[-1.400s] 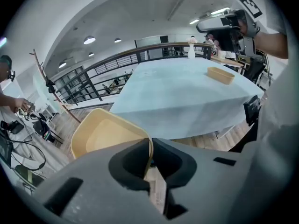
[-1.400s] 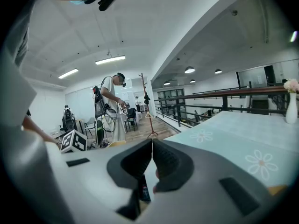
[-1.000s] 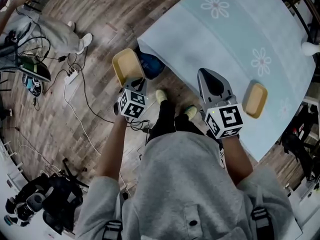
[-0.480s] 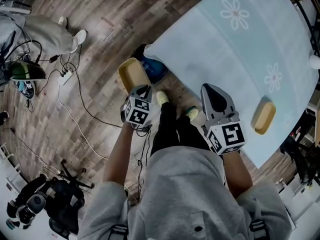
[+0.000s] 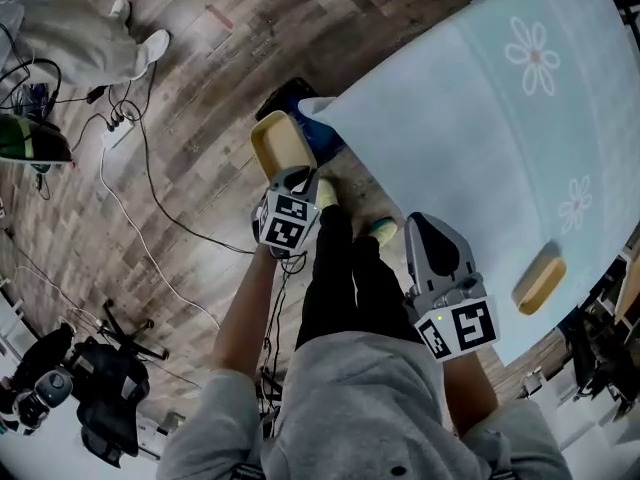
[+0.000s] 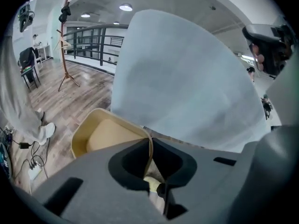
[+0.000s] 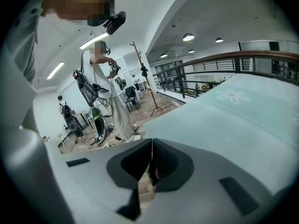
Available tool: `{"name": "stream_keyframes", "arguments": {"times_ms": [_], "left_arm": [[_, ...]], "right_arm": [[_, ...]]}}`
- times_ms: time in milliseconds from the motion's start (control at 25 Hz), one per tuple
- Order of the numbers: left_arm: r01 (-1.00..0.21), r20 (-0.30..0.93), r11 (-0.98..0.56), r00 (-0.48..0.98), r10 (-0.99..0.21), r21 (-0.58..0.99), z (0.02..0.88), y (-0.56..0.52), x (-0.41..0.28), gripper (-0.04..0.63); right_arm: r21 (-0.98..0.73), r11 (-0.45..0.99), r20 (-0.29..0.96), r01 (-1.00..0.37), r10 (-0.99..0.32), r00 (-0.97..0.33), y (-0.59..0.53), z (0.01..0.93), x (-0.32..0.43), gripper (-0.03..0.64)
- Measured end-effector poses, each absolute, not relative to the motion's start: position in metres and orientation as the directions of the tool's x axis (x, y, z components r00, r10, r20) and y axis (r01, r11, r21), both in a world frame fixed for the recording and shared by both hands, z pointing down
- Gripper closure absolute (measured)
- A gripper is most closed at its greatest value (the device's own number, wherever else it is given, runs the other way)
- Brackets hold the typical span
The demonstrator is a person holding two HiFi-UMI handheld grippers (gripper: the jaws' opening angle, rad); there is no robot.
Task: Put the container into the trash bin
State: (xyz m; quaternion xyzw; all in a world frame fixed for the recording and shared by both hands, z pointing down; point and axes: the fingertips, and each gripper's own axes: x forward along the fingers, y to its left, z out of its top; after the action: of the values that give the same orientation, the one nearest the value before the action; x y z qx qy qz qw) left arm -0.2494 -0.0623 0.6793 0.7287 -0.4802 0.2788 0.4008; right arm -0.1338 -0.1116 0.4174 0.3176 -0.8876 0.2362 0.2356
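1. Head view shows a tan container [image 5: 281, 144] held just off the near corner of the table [image 5: 480, 148], over the wood floor. Its open side faces up, and only its own bare tan bottom shows inside.
2. A trash bin [image 5: 293, 101], dark with a blue lining, stands on the floor at that same table corner. It is partly under the cloth and just beyond the held container. Its contents cannot be made out.
3. A second tan container [image 5: 539, 279] lies on the table near its front edge, well apart from that corner. What it holds cannot be told.
4. The left gripper [image 5: 291, 180] has its jaws nearly together, pinching the thin rim of the first container.
5. The right gripper [image 5: 427, 226] hangs beside the table's front edge, jaws closed on each other and empty.
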Motion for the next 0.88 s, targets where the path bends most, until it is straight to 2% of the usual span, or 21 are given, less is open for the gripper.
{"name": "stream_keyframes", "arguments": {"times_ms": [320, 880], "left_arm": [[-0.908, 0.801, -0.239, 0.417, -0.429, 0.345, 0.732, -0.071, -0.243, 0.561], [-0.924, 0.814, -0.221, 0.381, -0.438, 0.313, 0.754, -0.084, -0.248, 0.551]], "right_arm": [[-0.313, 0.678, 0.598, -0.666, -0.404, -0.692, -0.097, 0.437, -0.145, 0.591], [-0.324, 0.67, 0.614, -0.668, -0.388, -0.687, -0.088, 0.445, -0.136, 0.591]]}}
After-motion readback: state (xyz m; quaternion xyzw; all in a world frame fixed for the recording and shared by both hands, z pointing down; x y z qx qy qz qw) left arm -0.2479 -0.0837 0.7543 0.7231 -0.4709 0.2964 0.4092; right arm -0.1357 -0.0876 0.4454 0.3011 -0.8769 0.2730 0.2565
